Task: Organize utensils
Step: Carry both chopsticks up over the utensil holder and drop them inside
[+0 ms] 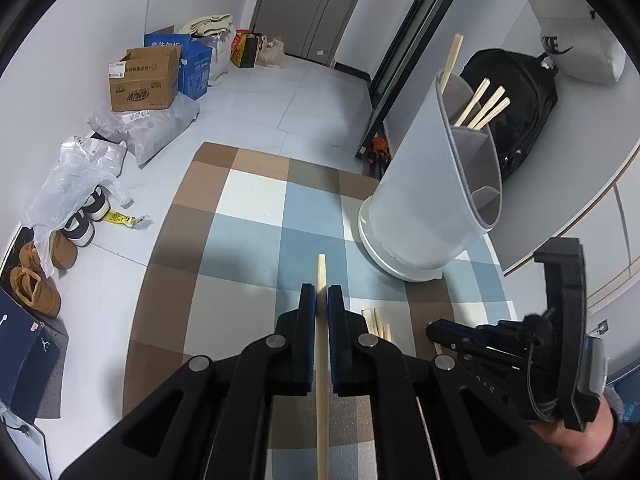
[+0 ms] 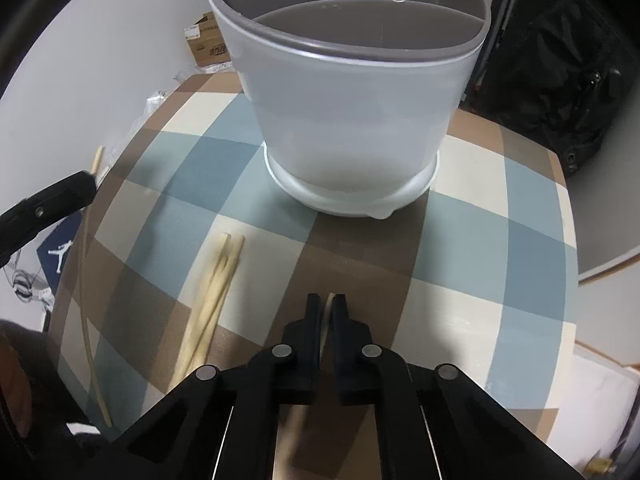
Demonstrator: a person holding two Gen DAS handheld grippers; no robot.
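A white utensil holder [image 1: 424,184] with grey inner compartments stands on a checked cloth [image 1: 256,240] and holds several wooden chopsticks [image 1: 482,108]. My left gripper [image 1: 322,294] is shut on a wooden chopstick [image 1: 321,276] that runs back between its jaws, raised above the cloth. My right gripper [image 2: 327,302] is shut on another chopstick [image 2: 329,305], low over the cloth in front of the holder [image 2: 348,120]. A few loose chopsticks [image 2: 212,292] lie on the cloth to its left. The right gripper also shows in the left wrist view [image 1: 436,330].
The checked cloth [image 2: 500,208] covers a small table. On the floor to the left are cardboard boxes [image 1: 144,80], plastic bags [image 1: 76,180] and shoes [image 1: 36,280]. A black backpack [image 1: 516,100] leans behind the holder. A grey curved counter [image 1: 560,200] is at the right.
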